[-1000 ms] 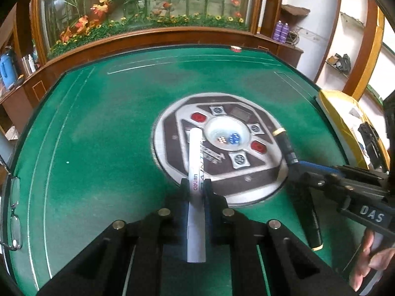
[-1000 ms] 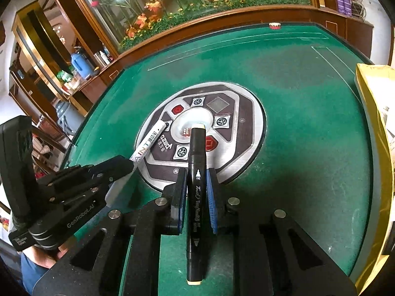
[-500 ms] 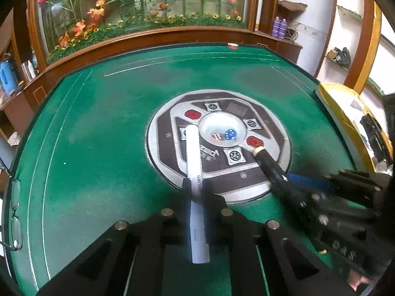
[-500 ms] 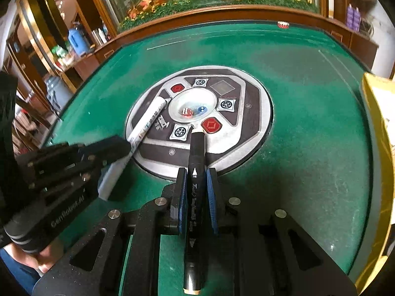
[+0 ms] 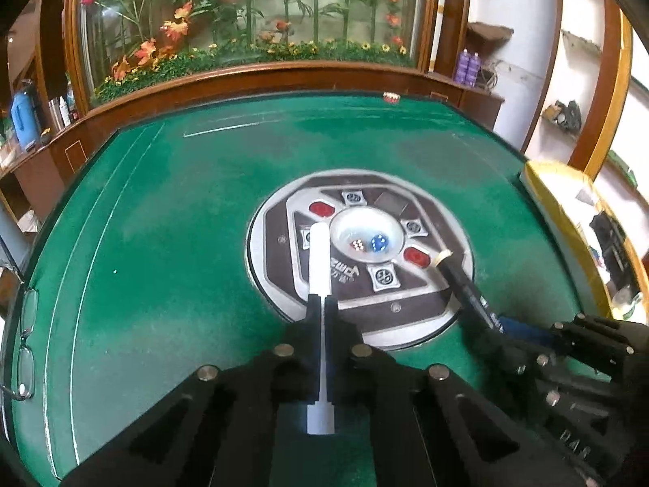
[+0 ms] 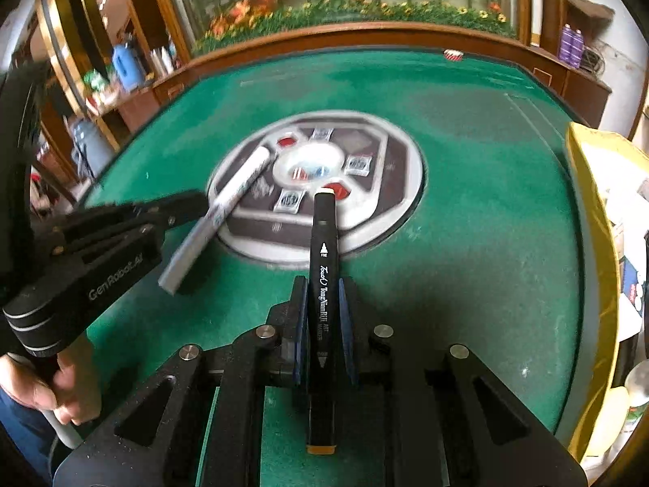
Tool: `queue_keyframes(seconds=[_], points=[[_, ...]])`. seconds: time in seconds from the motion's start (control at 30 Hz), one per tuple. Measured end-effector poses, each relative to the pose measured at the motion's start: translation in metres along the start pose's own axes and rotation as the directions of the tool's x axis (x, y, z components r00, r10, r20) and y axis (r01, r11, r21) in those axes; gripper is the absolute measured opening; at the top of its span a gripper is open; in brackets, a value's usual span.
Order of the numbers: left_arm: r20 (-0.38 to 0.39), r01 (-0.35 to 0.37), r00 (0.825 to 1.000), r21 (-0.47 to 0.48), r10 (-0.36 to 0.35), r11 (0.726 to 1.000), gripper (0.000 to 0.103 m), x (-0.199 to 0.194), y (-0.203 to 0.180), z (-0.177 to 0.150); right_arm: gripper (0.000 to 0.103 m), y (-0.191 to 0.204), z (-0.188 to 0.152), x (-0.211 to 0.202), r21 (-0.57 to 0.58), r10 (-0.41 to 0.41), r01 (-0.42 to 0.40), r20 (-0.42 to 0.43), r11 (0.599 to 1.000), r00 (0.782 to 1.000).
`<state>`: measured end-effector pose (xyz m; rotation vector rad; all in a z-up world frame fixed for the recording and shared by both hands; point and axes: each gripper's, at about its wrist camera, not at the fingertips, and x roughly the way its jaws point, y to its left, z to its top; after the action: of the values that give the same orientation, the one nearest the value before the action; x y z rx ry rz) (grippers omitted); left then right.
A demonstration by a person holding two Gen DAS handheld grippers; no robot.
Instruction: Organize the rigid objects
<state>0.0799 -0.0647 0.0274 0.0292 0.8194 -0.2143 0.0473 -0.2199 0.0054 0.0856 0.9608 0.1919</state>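
Observation:
My left gripper [image 5: 322,304] is shut on a white marker [image 5: 319,259] that points forward over the round control panel [image 5: 430,316] of the green table. The white marker also shows in the right wrist view [image 6: 227,207], held by the left gripper [image 6: 194,207]. My right gripper [image 6: 322,288] is shut on a black marker [image 6: 323,251] with a tan tip, pointing at the panel's centre. The black marker also shows in the left wrist view [image 5: 462,280], with the right gripper [image 5: 511,332] at lower right.
A clear dome with dice [image 5: 367,239] sits in the panel's middle. A yellow bin [image 6: 600,203] stands at the table's right edge. Glasses [image 5: 24,349] lie at the left edge. A wooden ledge with plants runs behind the table.
Both grippers have pulled back and risen a little, each with its marker. The two markers now angle toward each other over the panel.

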Motion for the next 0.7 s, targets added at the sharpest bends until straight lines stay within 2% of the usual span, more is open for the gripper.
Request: queue_keyframes(seconds=[0.1,0.23,0.37,0.7], points=[[-0.008,-0.007,1.0,0.014,0.007,1.0,0.0,0.003,-0.003,0.0,0.014,-0.004,0.001,-0.007,0.03,0.011,-0.012,0.034,0.999,0.999],[-0.041,0.01,0.999,0.018,-0.009,1.0,0.0,0.007,0.0,0.001,0.014,-0.007,0.0,-0.003,0.053,0.033,-0.034,0.023,0.998,0.999],[-0.01,0.003,1.0,0.065,-0.002,0.998,0.001,0.002,-0.007,0.0,0.014,-0.01,0.001,-0.003,0.065,0.04,-0.041,0.026,0.997,0.999],[-0.091,0.011,0.996,0.083,-0.003,0.997,0.001,0.017,-0.011,-0.005,0.014,-0.013,0.001,-0.007,0.071,0.057,-0.059,0.036,0.996,0.998]])
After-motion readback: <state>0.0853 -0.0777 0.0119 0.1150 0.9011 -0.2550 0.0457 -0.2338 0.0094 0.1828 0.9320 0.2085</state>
